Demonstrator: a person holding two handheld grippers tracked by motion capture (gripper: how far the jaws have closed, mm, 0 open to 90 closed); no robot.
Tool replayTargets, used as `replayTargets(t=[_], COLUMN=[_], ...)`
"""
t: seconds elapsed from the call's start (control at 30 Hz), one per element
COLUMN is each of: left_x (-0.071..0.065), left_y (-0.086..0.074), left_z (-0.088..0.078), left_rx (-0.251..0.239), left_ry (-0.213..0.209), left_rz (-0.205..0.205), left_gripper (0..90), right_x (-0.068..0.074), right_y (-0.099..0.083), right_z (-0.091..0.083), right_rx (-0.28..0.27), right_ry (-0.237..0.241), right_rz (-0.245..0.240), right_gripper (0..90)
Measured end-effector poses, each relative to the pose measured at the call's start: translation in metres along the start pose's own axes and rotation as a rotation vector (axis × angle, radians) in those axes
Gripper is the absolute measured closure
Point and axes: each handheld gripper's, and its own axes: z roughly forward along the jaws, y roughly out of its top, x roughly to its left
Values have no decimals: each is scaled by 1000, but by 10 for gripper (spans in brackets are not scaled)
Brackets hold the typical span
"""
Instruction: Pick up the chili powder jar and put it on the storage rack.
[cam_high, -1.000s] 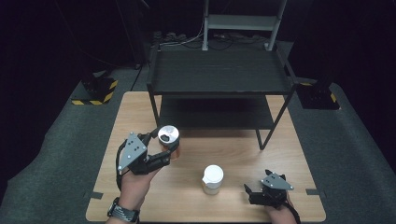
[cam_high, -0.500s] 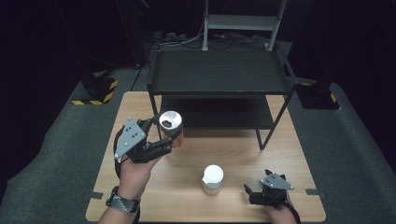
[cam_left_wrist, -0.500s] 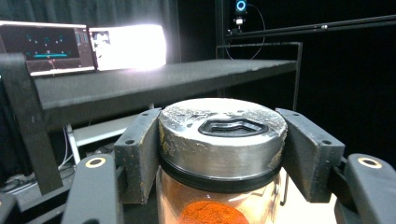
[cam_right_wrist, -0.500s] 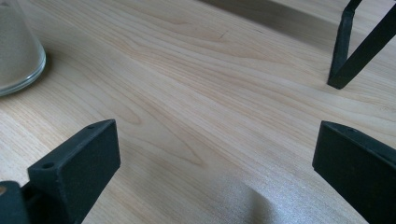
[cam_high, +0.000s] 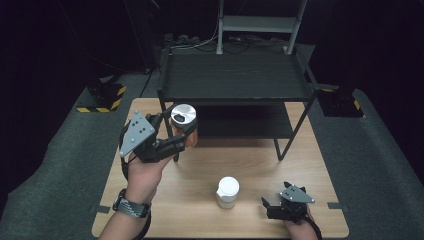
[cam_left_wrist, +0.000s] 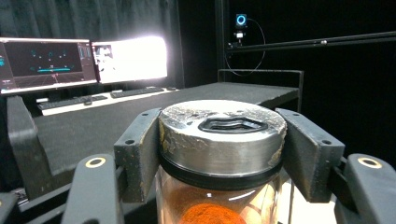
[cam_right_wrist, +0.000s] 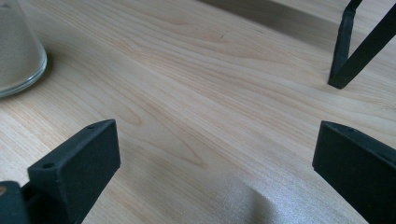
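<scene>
My left gripper (cam_high: 182, 132) is shut on a glass jar (cam_high: 184, 123) with a silver metal lid, held in the air at the front left corner of the black rack (cam_high: 235, 75). In the left gripper view both pads clamp the lid of the jar (cam_left_wrist: 223, 135), and orange powder shows inside the glass. Near the table's front right edge my right gripper (cam_high: 268, 207) rests low with its jaws wide apart and nothing between them (cam_right_wrist: 215, 158). A second jar (cam_high: 227, 192) with a white lid stands on the table just left of it; its glass base (cam_right_wrist: 18, 51) shows in the right gripper view.
The two-tier rack takes up the back half of the wooden table (cam_high: 250, 160); one of its legs (cam_right_wrist: 345, 51) stands ahead of my right gripper. Its top shelf (cam_left_wrist: 140, 112) lies just beyond the held jar. Monitors (cam_left_wrist: 84, 58) glow behind.
My left hand has lifted the silver-lidded jar up off the table and toward the rack's front left corner. The right gripper and the white-lidded jar have stayed put.
</scene>
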Motion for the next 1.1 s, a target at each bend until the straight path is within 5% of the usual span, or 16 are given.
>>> replayTargets(t=[1.1], left_x=[17], left_y=[42], left_z=[40], left_rx=[-38], left_ry=[30], left_rz=[-44], left_gripper=[350], right_x=[-2], right_y=[-2], right_z=[-1], right_rx=[-8], right_ry=[7], right_rz=[13], right_gripper=[0])
